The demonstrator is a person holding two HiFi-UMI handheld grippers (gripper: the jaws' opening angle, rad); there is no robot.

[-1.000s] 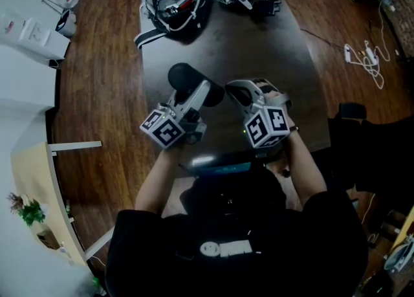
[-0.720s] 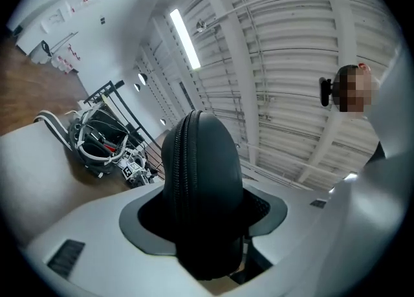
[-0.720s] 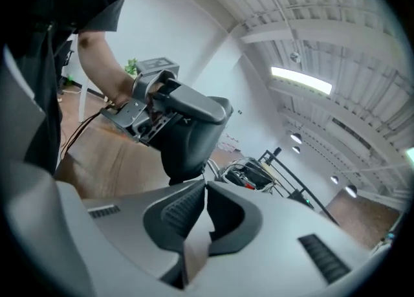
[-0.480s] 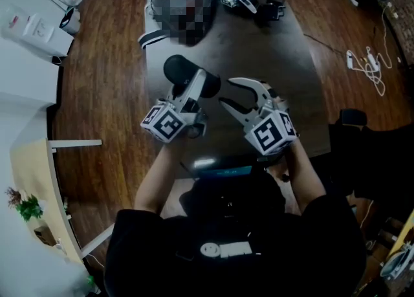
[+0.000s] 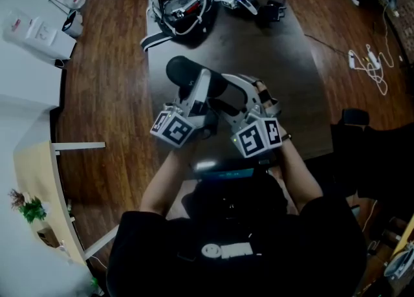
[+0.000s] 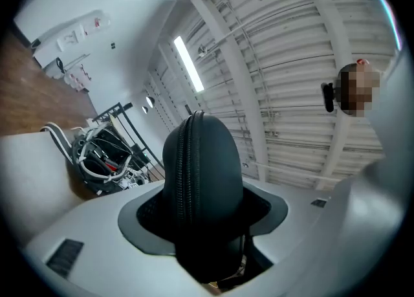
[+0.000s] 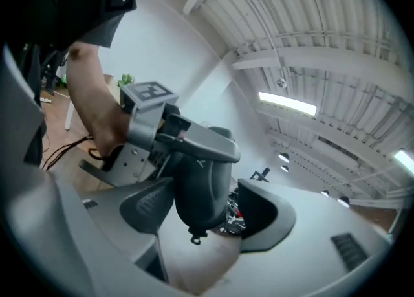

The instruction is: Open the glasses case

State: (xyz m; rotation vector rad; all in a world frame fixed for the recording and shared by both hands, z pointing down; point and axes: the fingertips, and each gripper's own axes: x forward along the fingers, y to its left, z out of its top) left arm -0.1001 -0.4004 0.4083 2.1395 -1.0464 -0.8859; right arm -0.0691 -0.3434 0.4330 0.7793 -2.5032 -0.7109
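The left claw (image 6: 204, 202) is clenching the zipped-shut glasses case (image 6: 200, 153) while the right claw (image 7: 207, 210), its jaws just having been opening, is loosely straddling the zipper pull (image 7: 192, 237) end, leaving all the unzipping undone.

A dark table (image 5: 291, 69) stands on a wooden floor (image 5: 103, 82); a black bag (image 5: 176, 8) with cables lies at its far end.

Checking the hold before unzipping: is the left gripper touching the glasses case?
Touching. The left gripper view shows the glasses case wedged between the two dark pads of the left gripper, both pressed against its sides.
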